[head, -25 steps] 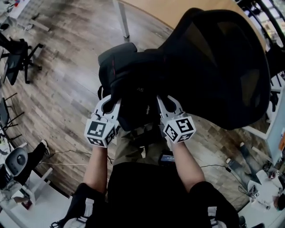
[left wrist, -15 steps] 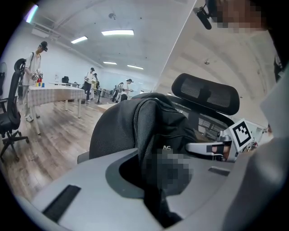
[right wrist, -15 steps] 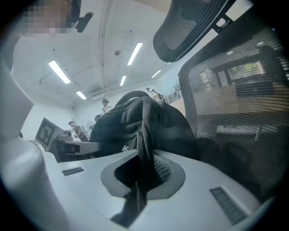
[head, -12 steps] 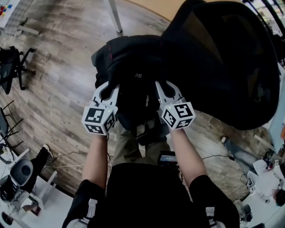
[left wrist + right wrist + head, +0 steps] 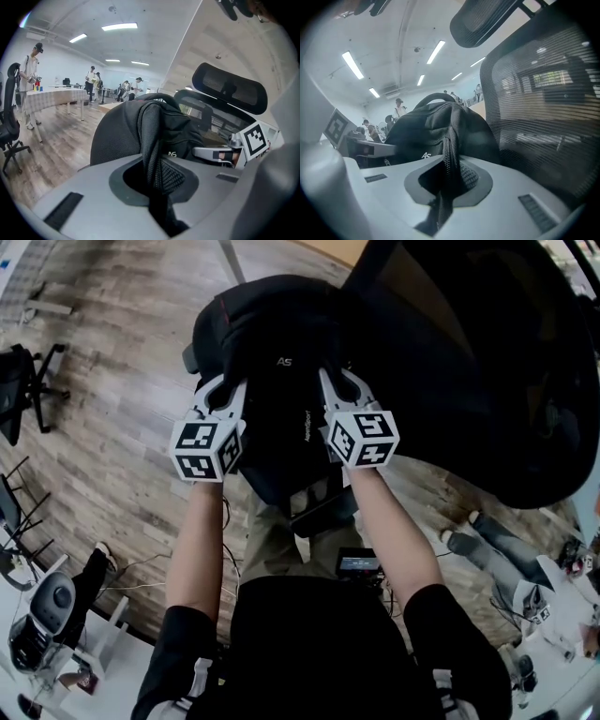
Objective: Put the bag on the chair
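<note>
Firmly, bag in left tool, right tool

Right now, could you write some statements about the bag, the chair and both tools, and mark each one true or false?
1. The left tool is shut on the bag. True.
2. The right tool is empty. False: it grips the bag too.
3. The bag is white. False: it is black.
4. The chair has a mesh back. True.
5. The two tools hold the bag from opposite sides. True.
</note>
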`<state>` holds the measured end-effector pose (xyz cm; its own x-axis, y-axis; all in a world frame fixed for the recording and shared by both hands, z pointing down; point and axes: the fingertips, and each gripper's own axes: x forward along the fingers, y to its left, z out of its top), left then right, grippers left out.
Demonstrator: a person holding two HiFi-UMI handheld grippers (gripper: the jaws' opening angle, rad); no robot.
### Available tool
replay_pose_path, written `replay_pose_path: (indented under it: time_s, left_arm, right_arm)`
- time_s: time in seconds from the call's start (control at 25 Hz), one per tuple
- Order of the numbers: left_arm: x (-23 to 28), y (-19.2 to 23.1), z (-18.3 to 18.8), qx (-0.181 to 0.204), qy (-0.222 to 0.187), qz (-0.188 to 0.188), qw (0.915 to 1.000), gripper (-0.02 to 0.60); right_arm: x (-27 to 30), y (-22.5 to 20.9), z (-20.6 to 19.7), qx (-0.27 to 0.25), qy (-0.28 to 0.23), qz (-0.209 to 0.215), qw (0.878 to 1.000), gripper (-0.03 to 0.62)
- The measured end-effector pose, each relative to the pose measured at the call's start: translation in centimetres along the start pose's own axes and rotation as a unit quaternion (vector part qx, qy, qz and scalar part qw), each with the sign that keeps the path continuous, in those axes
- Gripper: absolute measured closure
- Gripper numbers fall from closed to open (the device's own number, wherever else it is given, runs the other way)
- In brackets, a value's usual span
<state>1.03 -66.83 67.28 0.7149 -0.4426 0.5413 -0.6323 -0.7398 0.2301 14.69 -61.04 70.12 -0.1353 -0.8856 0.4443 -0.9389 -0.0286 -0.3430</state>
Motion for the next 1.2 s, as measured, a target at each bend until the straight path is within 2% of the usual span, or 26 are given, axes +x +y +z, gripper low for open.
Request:
replay_pose_path:
  time_s: [0.32, 0.8, 0.88, 0.96, 1.0, 1.08, 1.2]
  left_arm:
    - [3.7, 1.3, -0.1, -0.035, 0.006, 0.031, 0.9989, 0.546]
    - [6.9, 2.8, -1.1, -0.012, 0.036, 0.049, 0.9981, 0.534]
    - [7.1, 3.0, -1.3, -0.017, 0.038, 0.045, 0.9981, 0.528]
    - [6.9, 3.6, -1.6, -0.023, 0.038, 0.051, 0.9977, 0.499]
    - [6.6, 4.0, -1.7, -0.026, 0.038, 0.058, 0.9973, 0.484]
    - [5.5, 4.6, -1.9, -0.032, 0.032, 0.067, 0.9967, 0.462]
    - [2.6, 4.8, -2.4, -0.049, 0.011, 0.083, 0.9953, 0.462]
  right_arm:
    - [3.3, -2.4, -0.2, -0.013, 0.009, -0.024, 1.0, 0.56]
    - [6.2, -4.5, -1.4, -0.03, 0.051, -0.012, 0.998, 0.536]
    - [6.0, -4.6, -1.4, -0.032, 0.055, -0.003, 0.998, 0.505]
    - [5.6, -4.7, -1.8, -0.023, 0.064, 0.005, 0.998, 0.416]
    - [5.3, -4.7, -2.0, -0.018, 0.065, 0.008, 0.998, 0.405]
    - [4.3, -4.6, -1.9, -0.011, 0.06, 0.012, 0.998, 0.414]
    - [1.4, -4.5, -1.0, -0.009, 0.038, 0.013, 0.999, 0.483]
